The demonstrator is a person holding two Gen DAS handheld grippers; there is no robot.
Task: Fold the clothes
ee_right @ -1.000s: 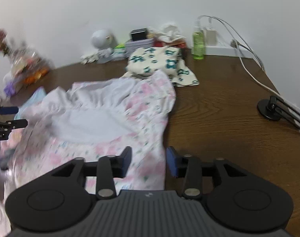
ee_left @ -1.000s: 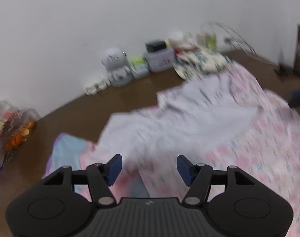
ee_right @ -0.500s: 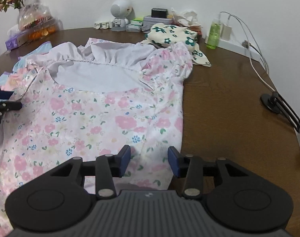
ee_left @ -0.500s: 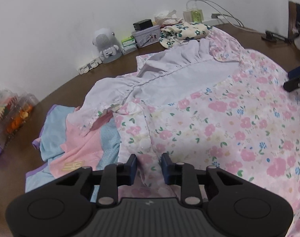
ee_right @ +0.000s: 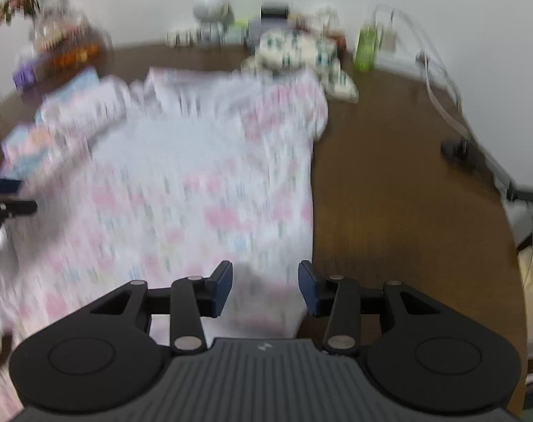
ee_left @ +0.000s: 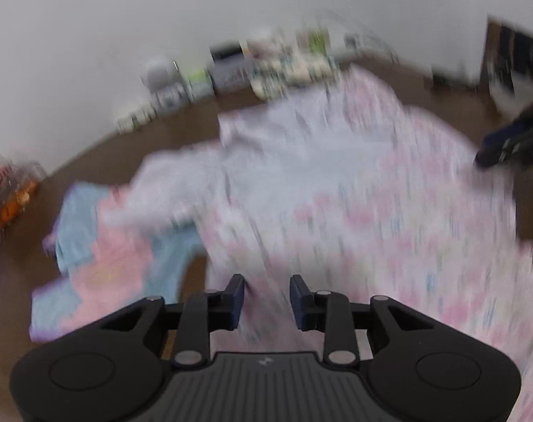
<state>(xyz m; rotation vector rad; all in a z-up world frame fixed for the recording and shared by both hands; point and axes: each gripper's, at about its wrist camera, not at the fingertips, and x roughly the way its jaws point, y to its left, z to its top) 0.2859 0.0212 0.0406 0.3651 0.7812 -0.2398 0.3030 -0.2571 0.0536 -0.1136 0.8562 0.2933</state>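
A dress lies spread across the counter. Left of it, partly under its edge, lies a smaller garment. Behind it, a folded cloth rests near the wall, with a bottle to its right.

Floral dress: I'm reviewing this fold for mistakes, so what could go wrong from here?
1. Both tools look open, the left tool and right tool, so the floral dress may slump unevenly.
2. Its left edge overlaps the blue-pink garment, which could get dragged along.
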